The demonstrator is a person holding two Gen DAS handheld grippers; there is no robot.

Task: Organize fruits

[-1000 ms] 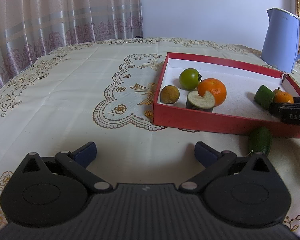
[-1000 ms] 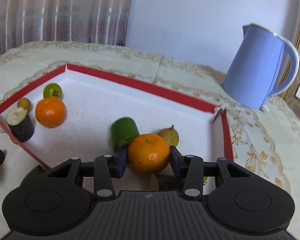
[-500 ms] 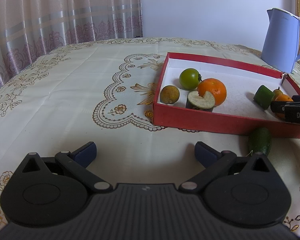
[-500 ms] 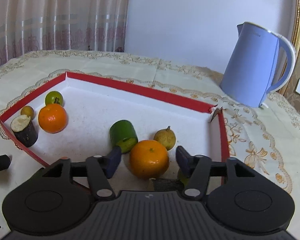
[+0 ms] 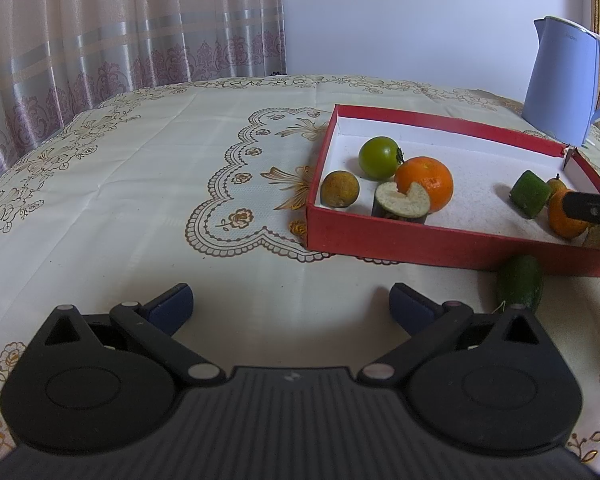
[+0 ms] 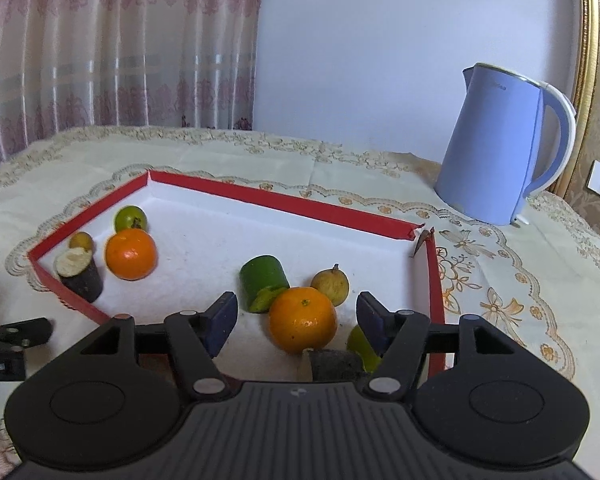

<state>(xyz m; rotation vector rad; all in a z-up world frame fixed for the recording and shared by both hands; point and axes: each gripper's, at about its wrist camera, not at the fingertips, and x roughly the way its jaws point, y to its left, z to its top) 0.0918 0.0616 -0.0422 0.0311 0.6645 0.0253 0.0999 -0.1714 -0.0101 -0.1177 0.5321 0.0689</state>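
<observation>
**Orange sitting loose in the red box**

The right gripper (image 6: 296, 316) is hanging over the near edge of the red box (image 6: 288, 204) with its jaws spread wide, gripping nothing. An orange (image 6: 302, 319) is resting on the white floor of the box between the blue pads, touching neither. Just behind it a cut green piece (image 6: 263, 281) and a small yellowish fruit (image 6: 330, 283) are lying close together. Farther left, a second orange (image 6: 131, 253), a green tomato (image 6: 130, 218), a small brown fruit (image 6: 80, 240) and a dark stub with a pale cut face (image 6: 78, 270) are crowding the corner.

The left gripper (image 5: 291, 305) is hovering over the tablecloth (image 5: 140, 184), jaws apart and empty. A green fruit (image 5: 520, 283) is lying outside the box, against its near wall. A blue kettle (image 6: 500, 146) is standing beyond.
</observation>
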